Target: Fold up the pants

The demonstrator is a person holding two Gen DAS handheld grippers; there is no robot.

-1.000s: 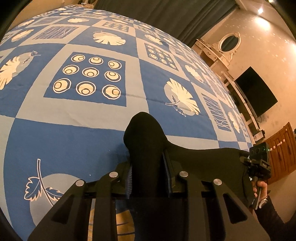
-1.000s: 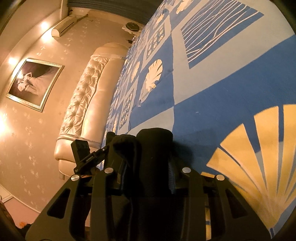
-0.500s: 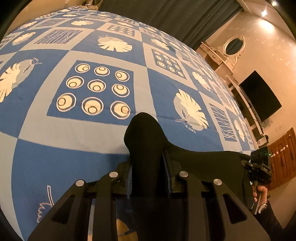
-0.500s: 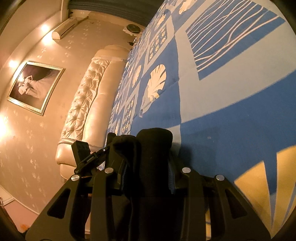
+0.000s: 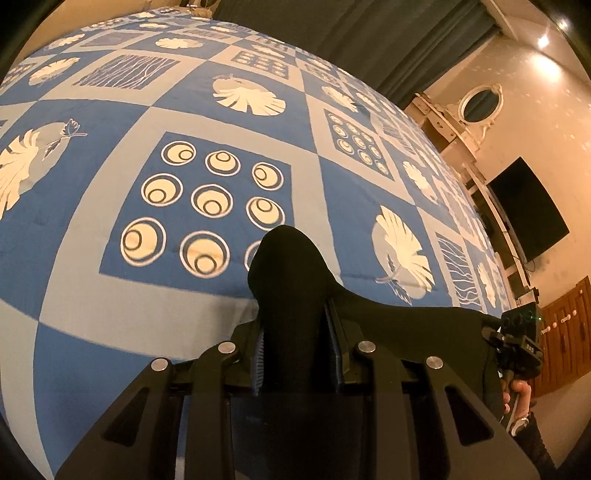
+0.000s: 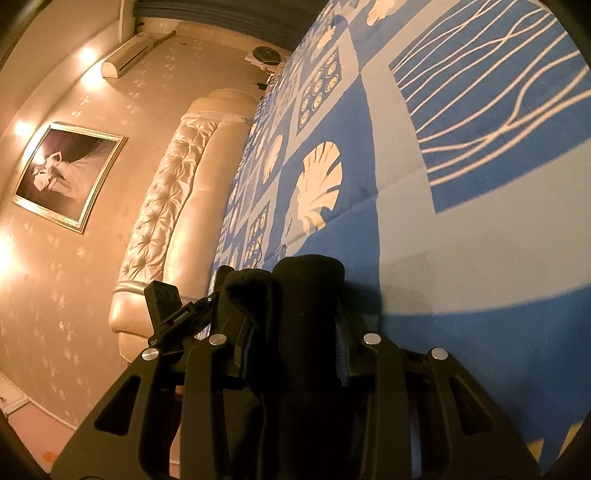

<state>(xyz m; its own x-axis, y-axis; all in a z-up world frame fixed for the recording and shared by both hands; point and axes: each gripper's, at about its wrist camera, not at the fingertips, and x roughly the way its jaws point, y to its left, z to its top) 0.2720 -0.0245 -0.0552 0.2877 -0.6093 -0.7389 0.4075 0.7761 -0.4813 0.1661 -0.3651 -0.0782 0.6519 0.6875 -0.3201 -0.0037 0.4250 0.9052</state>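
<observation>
Black pants (image 5: 291, 280) are pinched in a thick fold between the pads of my left gripper (image 5: 295, 354), which is shut on them. The cloth stretches to the right as a taut black band (image 5: 417, 325) to the other gripper (image 5: 517, 343), held by a hand (image 5: 517, 391). In the right wrist view my right gripper (image 6: 295, 350) is shut on a bunched fold of the same pants (image 6: 306, 295). The left gripper (image 6: 173, 314) shows at its left, with cloth between the two. Both hold the pants above a blue patterned bedspread (image 5: 184, 192).
The bedspread (image 6: 461, 147) covers a wide bed with a tufted cream headboard (image 6: 170, 206). A framed picture (image 6: 66, 173) hangs on the wall. A dark TV (image 5: 528, 210), a white dresser with oval mirror (image 5: 476, 107) and dark curtains (image 5: 351, 33) stand beyond the bed.
Both grippers have carried the pants forward over the bed; the bedspread pattern has slid toward me in both views. The grips on the cloth are unchanged.
</observation>
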